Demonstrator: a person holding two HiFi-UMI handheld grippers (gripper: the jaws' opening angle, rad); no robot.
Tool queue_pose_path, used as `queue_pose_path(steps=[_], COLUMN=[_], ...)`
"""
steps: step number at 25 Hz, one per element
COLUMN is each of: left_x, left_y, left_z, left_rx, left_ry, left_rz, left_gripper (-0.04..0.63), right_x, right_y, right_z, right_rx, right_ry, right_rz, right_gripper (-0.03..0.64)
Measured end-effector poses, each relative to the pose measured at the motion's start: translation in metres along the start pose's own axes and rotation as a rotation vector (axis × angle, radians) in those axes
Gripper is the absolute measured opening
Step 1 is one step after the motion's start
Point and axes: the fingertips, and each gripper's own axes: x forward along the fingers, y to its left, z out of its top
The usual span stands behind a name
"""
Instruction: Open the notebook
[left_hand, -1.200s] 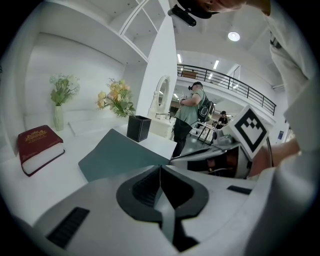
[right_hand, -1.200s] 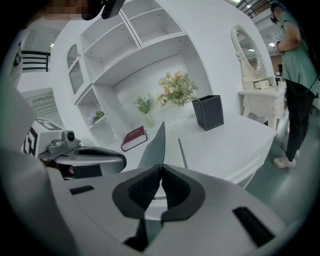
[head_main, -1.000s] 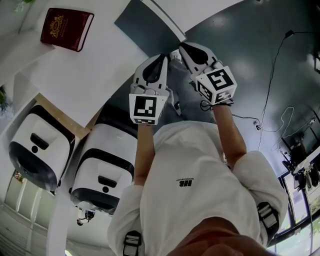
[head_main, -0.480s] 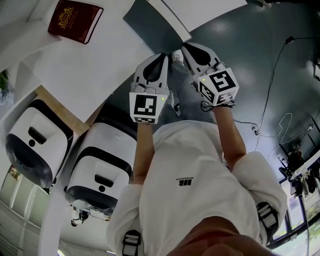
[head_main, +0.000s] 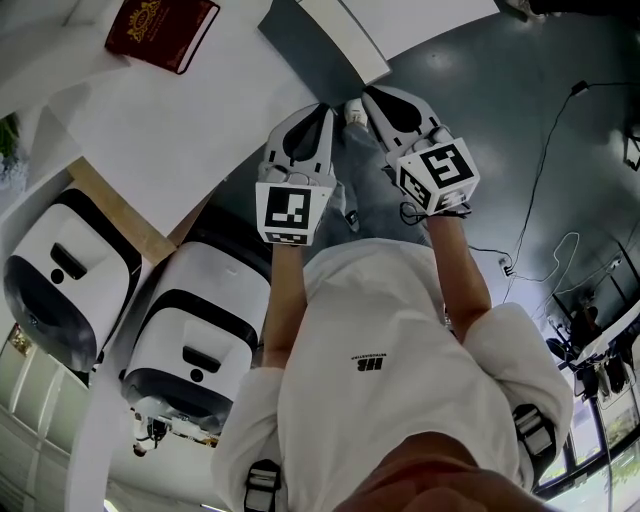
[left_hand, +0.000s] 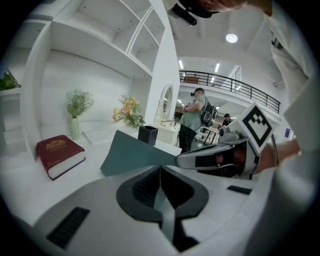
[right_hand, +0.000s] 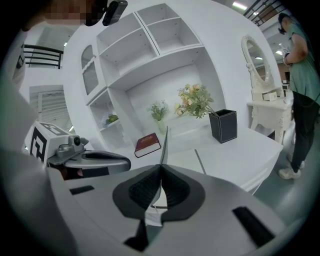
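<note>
The notebook lies at the white table's (head_main: 200, 110) edge with its grey-teal cover (head_main: 290, 30) lifted off the white page (head_main: 350, 35). In the left gripper view the cover (left_hand: 132, 155) stands up as a broad sheet. My left gripper (head_main: 323, 108) is shut on the cover's near edge, and a teal strip shows in the slit of its jaws (left_hand: 160, 167). My right gripper (head_main: 364, 93) is shut on the same cover beside it. The right gripper view shows the cover edge-on (right_hand: 164, 142), rising from the closed jaws (right_hand: 161, 166).
A dark red book (head_main: 160, 30) lies further along the table. A black box (right_hand: 223, 126) and flower vases (left_hand: 75, 127) stand near the shelves. Two white machines (head_main: 200, 340) sit under the table. Cables (head_main: 540, 150) run over the dark floor. A person (left_hand: 192, 125) stands beyond.
Both grippers stay shut and hardly move. The head view has drifted a little, so the red book sits higher in the picture.
</note>
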Motion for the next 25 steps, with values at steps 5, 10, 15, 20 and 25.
queue_pose_path(steps=[5,10,15,20,25], left_x=[-0.001,-0.008,-0.03,-0.046,-0.067], left_y=[0.001,0.006,0.015,0.024,0.03], left_z=[0.001,-0.001,-0.005,-0.01,-0.016], left_rx=[-0.008,-0.016,-0.024,-0.037,-0.053], left_ry=[-0.012,-0.02,-0.032,-0.046,-0.061], left_rz=[0.014,0.034,0.059,0.085,0.112], left_gripper=[0.0,0.0,0.0,0.0,0.0], right_x=[0.0,0.0,0.0,0.003,0.005], right_y=[0.005,0.014,0.038,0.057,0.081], right_z=[0.003,0.005,0.005,0.004,0.0], right_rx=[-0.022,-0.037,-0.059,-0.085,-0.112], right_ry=[0.0,-0.003,-0.002,0.003,0.012], right_rz=[0.021,0.04,0.06,0.082,0.102], right_gripper=[0.003,0.003,0.003,0.003,0.004])
